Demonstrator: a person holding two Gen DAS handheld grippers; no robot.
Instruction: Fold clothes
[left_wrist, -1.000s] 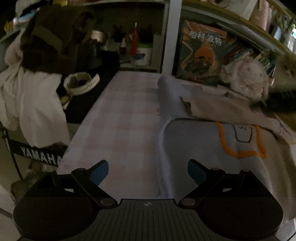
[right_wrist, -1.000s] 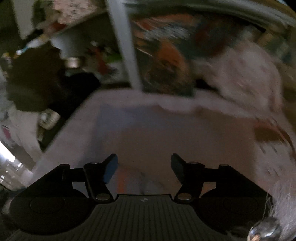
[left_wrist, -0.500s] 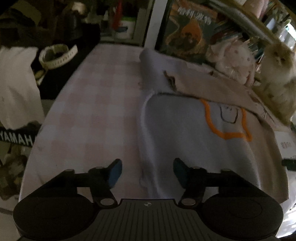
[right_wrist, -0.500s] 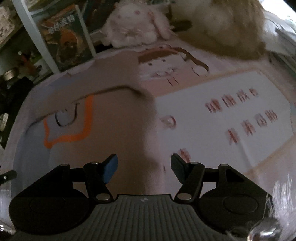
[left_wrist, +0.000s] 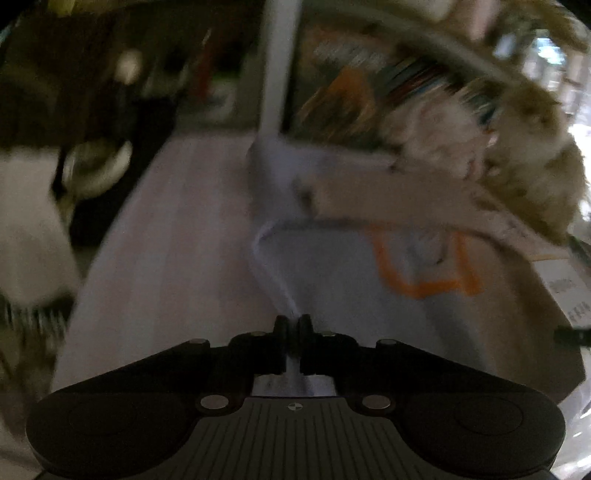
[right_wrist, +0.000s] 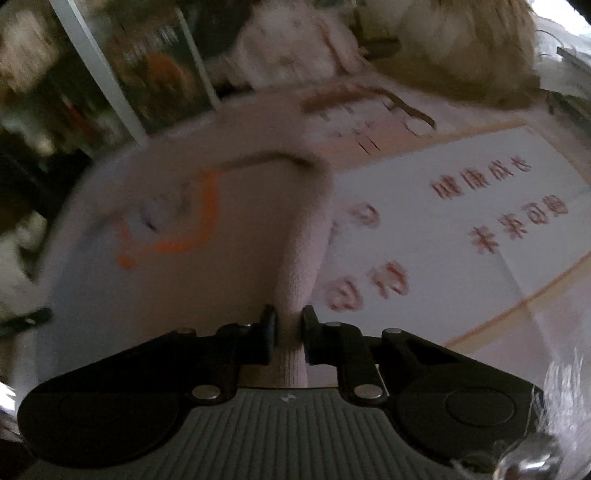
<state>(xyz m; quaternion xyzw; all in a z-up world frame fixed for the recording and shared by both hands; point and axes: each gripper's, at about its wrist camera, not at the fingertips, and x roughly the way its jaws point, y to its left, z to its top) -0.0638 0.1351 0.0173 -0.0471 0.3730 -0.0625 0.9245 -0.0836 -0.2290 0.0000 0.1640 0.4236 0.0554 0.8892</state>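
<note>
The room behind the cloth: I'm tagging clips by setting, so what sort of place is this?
Probably a lived-in home room: a bookshelf crammed with books, a plush rabbit, and a printed mat on the table.

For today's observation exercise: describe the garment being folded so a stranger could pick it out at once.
Start at the table in front of the bookshelf. On it lies the garment, pale blue and beige, its near edges pinched by the left gripper and right gripper. Unlike the fluffy toy behind and the printed sheet beside it, it bears an orange outline.
</note>
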